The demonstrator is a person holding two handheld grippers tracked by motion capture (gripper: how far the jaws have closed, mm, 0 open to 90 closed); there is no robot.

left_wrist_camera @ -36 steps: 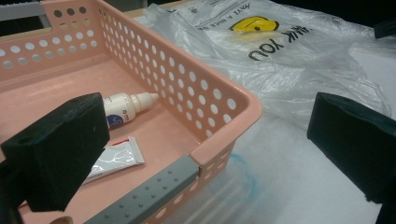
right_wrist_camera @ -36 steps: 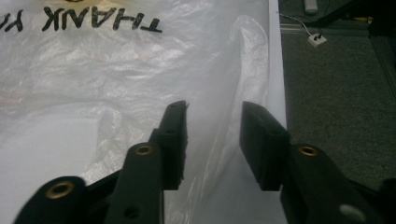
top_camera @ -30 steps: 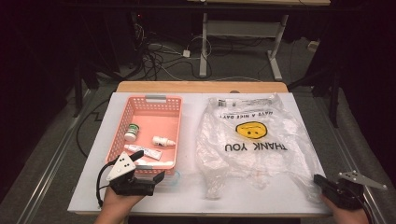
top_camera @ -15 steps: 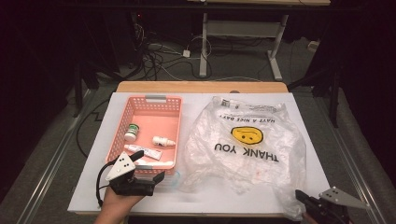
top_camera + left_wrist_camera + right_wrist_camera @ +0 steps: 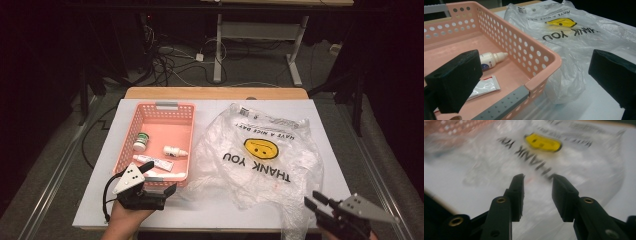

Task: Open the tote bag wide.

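Right claw [image 5: 314, 201] jaws just opening, empty, over plastic bag [image 5: 260, 155]

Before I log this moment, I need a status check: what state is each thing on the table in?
Plastic bag: lying flat and crumpled beside the basket, print upside down in the high view.
Basket: upright, holding small items.
Dropper bottle: on its side in the basket.
Tube: lying flat in the basket.
Small jar: standing upright in the basket.
Left gripper: open, jaws either side of the basket corner.
Right gripper: open, nothing between the jaws, which have just been opening.
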